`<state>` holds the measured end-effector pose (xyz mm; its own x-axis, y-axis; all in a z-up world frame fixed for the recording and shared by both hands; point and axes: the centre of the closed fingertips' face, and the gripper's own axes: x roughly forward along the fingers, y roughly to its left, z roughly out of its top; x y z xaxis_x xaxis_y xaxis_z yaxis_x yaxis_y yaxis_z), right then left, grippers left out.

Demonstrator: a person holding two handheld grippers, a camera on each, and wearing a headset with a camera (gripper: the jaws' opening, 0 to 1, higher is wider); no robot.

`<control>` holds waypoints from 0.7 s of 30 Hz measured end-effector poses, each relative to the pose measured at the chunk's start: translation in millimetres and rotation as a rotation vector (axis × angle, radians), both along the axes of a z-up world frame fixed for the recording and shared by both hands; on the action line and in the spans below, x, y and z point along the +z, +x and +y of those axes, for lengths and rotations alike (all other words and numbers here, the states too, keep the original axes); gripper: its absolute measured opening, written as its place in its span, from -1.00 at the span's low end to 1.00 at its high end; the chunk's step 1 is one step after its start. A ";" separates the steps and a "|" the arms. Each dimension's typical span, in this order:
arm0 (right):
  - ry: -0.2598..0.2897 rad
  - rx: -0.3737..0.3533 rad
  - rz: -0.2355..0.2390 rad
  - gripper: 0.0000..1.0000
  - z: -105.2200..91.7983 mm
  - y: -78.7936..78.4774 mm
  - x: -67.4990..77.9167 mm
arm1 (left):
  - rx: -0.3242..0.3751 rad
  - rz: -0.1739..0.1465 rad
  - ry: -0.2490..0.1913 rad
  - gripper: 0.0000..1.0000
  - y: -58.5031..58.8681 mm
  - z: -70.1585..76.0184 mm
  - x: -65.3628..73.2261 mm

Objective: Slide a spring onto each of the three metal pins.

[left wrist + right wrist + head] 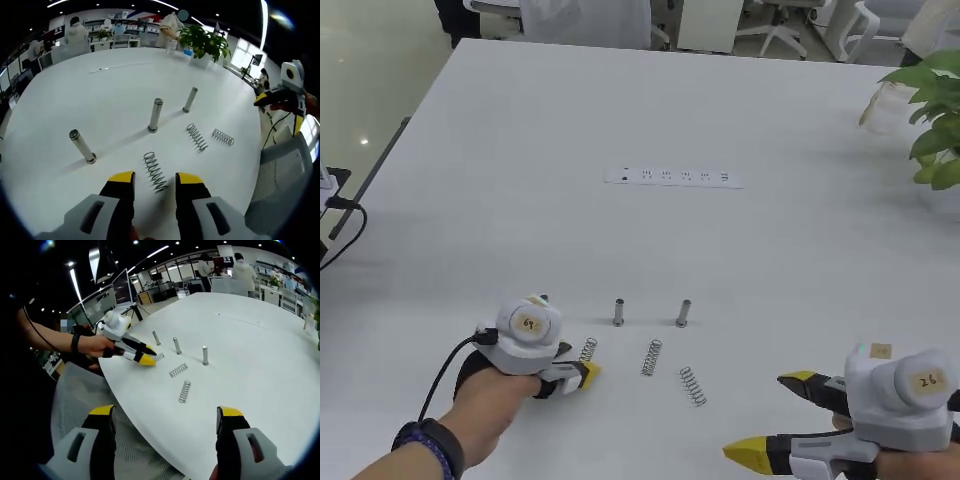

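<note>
Three metal pins stand upright on the white table [520, 150]: the left pin [82, 146], the middle pin [155, 115] [618, 312] and the far pin [190, 99] [683, 313]. Three springs lie flat in front of them. The nearest spring [155, 171] [587, 349] lies just ahead of my left gripper [155, 179] [585, 372], in line with the gap between its open jaws and untouched. The second spring [651, 357] and third spring [692, 386] lie to the right. My right gripper [165, 412] [772, 415] hovers wide open and empty near the table's front edge.
A white power strip [667, 177] lies mid-table beyond the pins. A leafy plant [935, 115] stands at the far right. A black cable [345, 225] hangs off the left edge. Office chairs and desks stand behind the table.
</note>
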<state>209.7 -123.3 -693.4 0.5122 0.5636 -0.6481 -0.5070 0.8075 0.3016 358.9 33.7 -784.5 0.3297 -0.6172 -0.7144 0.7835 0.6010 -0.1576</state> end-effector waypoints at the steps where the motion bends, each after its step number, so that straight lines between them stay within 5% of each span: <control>1: -0.001 0.001 0.000 0.63 -0.2 -0.3 0.1 | 0.003 -0.008 0.009 -0.55 1.6 1.3 -0.5; 12: 0.003 0.008 0.002 0.62 2.1 -2.0 -0.3 | 0.026 -0.021 0.042 -0.94 7.3 6.8 -4.8; 21: 0.008 0.016 -0.006 0.61 5.3 1.3 2.6 | 0.043 0.004 0.034 -0.96 4.7 8.8 -5.1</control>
<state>211.0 -118.0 -690.9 0.5072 0.5764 -0.6407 -0.5214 0.7972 0.3044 363.6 42.5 -789.6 0.3523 -0.5777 -0.7363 0.7562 0.6393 -0.1397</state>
